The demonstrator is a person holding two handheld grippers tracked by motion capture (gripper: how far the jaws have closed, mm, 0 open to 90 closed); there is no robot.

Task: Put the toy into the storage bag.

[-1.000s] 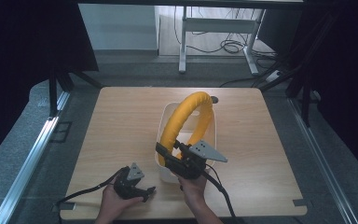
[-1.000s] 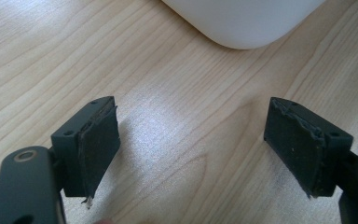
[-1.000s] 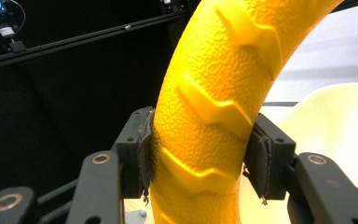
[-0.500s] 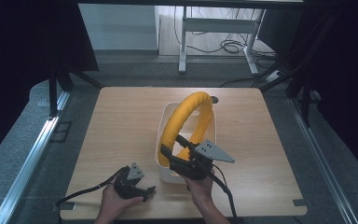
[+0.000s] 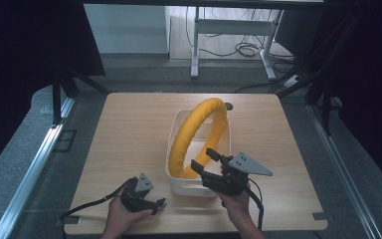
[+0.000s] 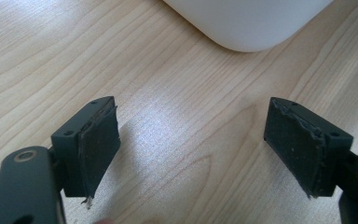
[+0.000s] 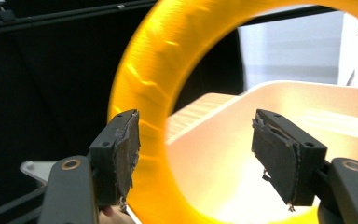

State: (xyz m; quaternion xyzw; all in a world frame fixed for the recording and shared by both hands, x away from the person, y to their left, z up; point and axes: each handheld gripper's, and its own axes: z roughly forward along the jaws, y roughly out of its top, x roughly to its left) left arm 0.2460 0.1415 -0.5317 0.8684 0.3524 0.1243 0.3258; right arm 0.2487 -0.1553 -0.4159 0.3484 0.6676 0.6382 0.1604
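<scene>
The yellow foam ring (image 5: pixel 197 135) stands on edge in the white plastic bin (image 5: pixel 176 133) on the desk (image 5: pixel 129 129), leaning over the bin's far rim. The right gripper (image 5: pixel 205 160) hangs just short of the ring's near lower arc; its jaws have just been opening and now stand wide apart, released, with nothing between them, the ring (image 7: pixel 144 93) just beyond them and nearer the left-hand jaw. The left gripper (image 5: pixel 156 204) rests low over the desk with jaws spread and empty, the bin's rounded corner (image 6: pixel 247 23) ahead of them.
</scene>
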